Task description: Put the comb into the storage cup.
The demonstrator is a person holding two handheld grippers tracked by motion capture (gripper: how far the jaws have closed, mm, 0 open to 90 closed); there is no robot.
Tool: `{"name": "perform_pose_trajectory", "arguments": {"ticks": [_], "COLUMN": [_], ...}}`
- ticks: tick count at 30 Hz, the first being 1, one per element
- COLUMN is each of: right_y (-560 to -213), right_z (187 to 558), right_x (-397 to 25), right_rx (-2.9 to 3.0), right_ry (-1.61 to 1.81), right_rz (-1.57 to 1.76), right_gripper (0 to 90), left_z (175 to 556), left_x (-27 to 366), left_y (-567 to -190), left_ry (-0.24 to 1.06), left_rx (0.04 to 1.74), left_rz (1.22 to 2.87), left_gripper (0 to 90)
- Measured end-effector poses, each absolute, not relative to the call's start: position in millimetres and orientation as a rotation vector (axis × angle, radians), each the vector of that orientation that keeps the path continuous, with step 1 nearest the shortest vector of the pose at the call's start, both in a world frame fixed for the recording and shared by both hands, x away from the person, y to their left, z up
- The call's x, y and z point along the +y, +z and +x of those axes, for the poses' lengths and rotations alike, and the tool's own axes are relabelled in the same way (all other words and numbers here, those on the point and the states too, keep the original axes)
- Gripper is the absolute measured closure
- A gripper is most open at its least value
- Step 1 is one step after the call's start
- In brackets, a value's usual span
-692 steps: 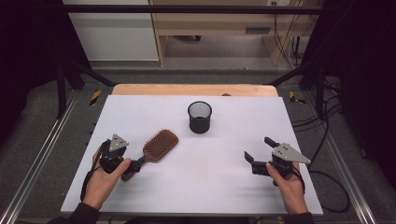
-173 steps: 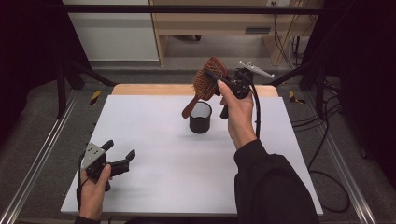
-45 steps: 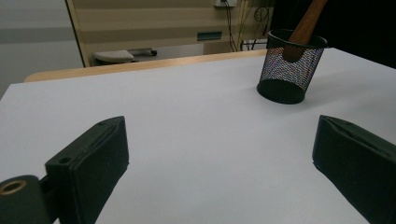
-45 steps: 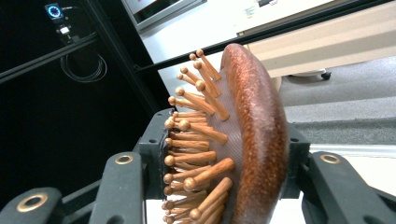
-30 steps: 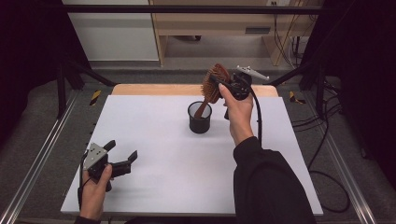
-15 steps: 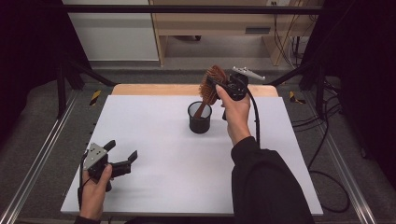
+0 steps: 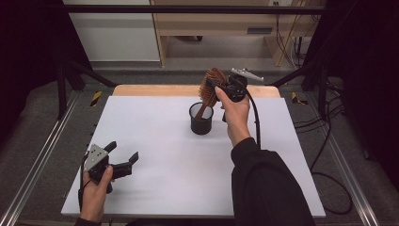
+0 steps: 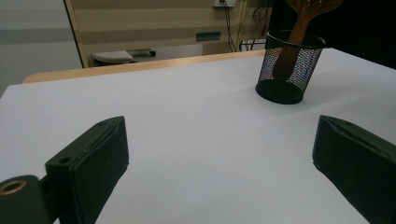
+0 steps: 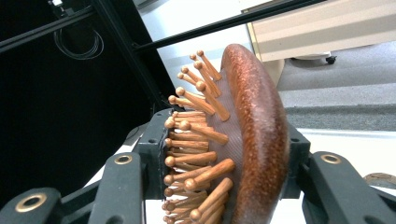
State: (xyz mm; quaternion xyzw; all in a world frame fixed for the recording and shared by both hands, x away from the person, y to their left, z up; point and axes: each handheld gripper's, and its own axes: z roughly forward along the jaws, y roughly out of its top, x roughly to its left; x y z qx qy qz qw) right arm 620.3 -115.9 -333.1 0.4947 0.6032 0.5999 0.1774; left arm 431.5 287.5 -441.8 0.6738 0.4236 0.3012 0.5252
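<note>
A brown wooden hairbrush stands handle-down in a black mesh cup at the middle back of the white table. My right gripper is shut on the brush's head above the cup; in the right gripper view the bristled head sits clamped between the jaws. My left gripper rests open near the front left of the table with nothing in it. From the left gripper view, the cup with the brush handle inside stands far ahead on the right.
The white table top lies on a wooden board with metal rails along both sides. A cable trails from the right gripper along the person's dark sleeve. Wooden furniture and cables stand behind the table.
The right gripper has lowered the brush a little, so its handle sits deeper in the cup. The left gripper has stayed put.
</note>
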Motion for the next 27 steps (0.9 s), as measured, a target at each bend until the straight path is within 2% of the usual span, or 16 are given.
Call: {"name": "perform_pose_trajectory", "arguments": {"ticks": [27], "right_y": [-339.0], "right_z": [624.4], "right_x": [-110.4], "right_rx": [1.742], "right_ry": [1.675], "right_rz": [1.416], "right_gripper": [49.3], "left_z": [431.7], "left_x": [287.5], "left_y": [-441.8], "left_ry": [0.717], "left_rx": [1.012], "left_rz": [1.614], "left_gripper": [4.1]}}
